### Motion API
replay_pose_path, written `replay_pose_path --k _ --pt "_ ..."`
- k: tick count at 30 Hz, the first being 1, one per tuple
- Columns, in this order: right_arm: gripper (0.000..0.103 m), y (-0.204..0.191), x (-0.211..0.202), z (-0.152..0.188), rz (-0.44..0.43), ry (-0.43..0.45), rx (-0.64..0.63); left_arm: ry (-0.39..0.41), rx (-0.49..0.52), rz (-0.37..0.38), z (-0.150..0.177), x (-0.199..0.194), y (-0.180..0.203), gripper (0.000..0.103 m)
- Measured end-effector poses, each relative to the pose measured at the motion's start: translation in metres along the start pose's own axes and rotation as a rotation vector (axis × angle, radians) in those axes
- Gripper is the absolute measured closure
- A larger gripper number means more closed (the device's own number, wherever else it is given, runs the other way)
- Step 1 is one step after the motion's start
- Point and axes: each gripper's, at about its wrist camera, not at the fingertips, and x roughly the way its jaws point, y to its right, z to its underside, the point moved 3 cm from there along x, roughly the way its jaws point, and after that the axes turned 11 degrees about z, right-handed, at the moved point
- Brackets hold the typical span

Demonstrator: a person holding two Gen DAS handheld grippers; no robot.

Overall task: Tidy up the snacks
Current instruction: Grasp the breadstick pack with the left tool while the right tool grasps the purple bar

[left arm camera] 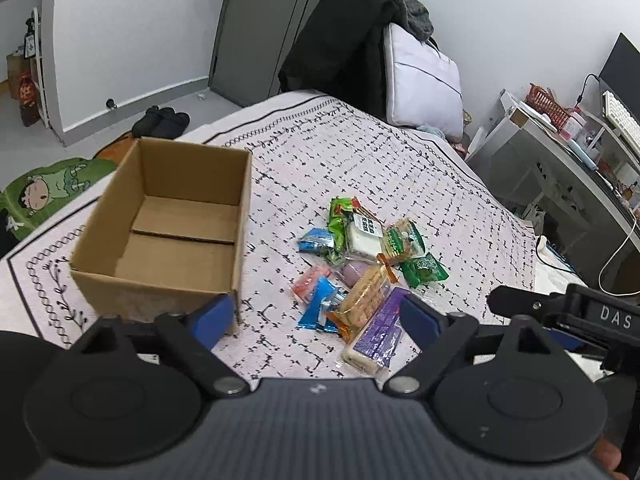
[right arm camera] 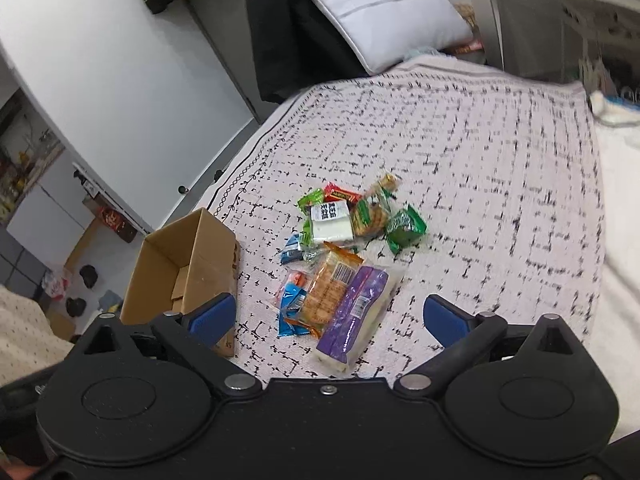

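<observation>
Reaching toward the snack pile (left arm camera: 360,264) is what the coming move turns on, and the nearest piece is the purple packet (right arm camera: 352,312). From the right tool (right arm camera: 330,318) it lies just ahead, between the two blue pads and a little left of centre, with its long axis running away from the tool and leaning slightly right. From the left tool (left arm camera: 316,314) the same purple packet (left arm camera: 378,330) sits ahead and off to the right, close beside that tool's right pad. My judgement is that the right tool is the better placed of the two, since the packet already lies inside its gap.

Both tools stand wide, with nothing pressed between the pads. No snack is held.

Beside the purple packet and touching it lies an orange biscuit packet (right arm camera: 328,284), its long axis roughly parallel; blue wrappers (right arm camera: 292,308) lie to its left, and green ones further ahead.

All of this rests on the bed (left arm camera: 400,168). The cardboard box (left arm camera: 168,224) stands open-topped ahead and left of both tools, near the pile but apart from it. Its inside shows only bare flaps, so nothing has been put in yet.
</observation>
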Motion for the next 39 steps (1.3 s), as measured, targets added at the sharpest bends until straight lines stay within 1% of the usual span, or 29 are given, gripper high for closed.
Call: replay_pose_path --k 1,3,4,6,8,11,15,20,23,26,28,33,35,39 --pt "0.011 0.001 0.004 -0.001 0.000 -0.010 0.018 -0.004 -0.005 0.003 0.000 0.004 0.000 0.019" --pt "0.018 0.003 0.011 -0.003 0.001 -0.030 0.058 -0.011 -0.015 0.010 0.002 0.012 0.000 0.026" --pt "0.021 0.004 0.015 -0.004 -0.003 -0.037 0.075 -0.016 -0.021 0.013 0.002 0.017 0.001 0.028" --pt "0.024 0.006 0.025 -0.005 -0.012 -0.052 0.109 -0.026 -0.028 0.017 0.002 0.025 0.001 0.035" --pt "0.030 0.008 0.035 -0.005 -0.019 -0.071 0.134 -0.034 -0.032 0.026 0.003 0.032 0.001 0.039" --pt "0.034 0.010 0.049 -0.004 -0.033 -0.098 0.148 -0.049 -0.039 0.037 0.002 0.045 0.001 0.044" --pt "0.036 0.017 0.067 -0.002 -0.018 -0.130 0.176 -0.073 -0.039 0.058 0.000 0.063 0.000 0.052" --pt "0.044 0.026 0.087 0.000 -0.028 -0.181 0.235 -0.108 -0.046 0.082 0.001 0.087 -0.001 0.058" --pt "0.047 0.026 0.097 0.001 -0.031 -0.200 0.247 -0.134 -0.045 0.099 0.003 0.104 0.001 0.063" --pt "0.050 0.025 0.108 0.003 -0.031 -0.228 0.247 -0.156 -0.048 0.113 0.006 0.120 0.001 0.064" --pt "0.050 0.025 0.116 0.003 -0.027 -0.243 0.250 -0.169 -0.051 0.115 0.007 0.129 0.001 0.064" --pt "0.053 0.031 0.131 0.002 -0.004 -0.268 0.286 -0.209 -0.060 0.121 0.009 0.152 -0.002 0.065" --pt "0.059 0.033 0.136 0.003 -0.001 -0.275 0.301 -0.226 -0.054 0.128 0.009 0.159 -0.002 0.065" --pt "0.059 0.036 0.144 0.004 0.003 -0.287 0.319 -0.248 -0.037 0.114 0.010 0.173 -0.002 0.065"
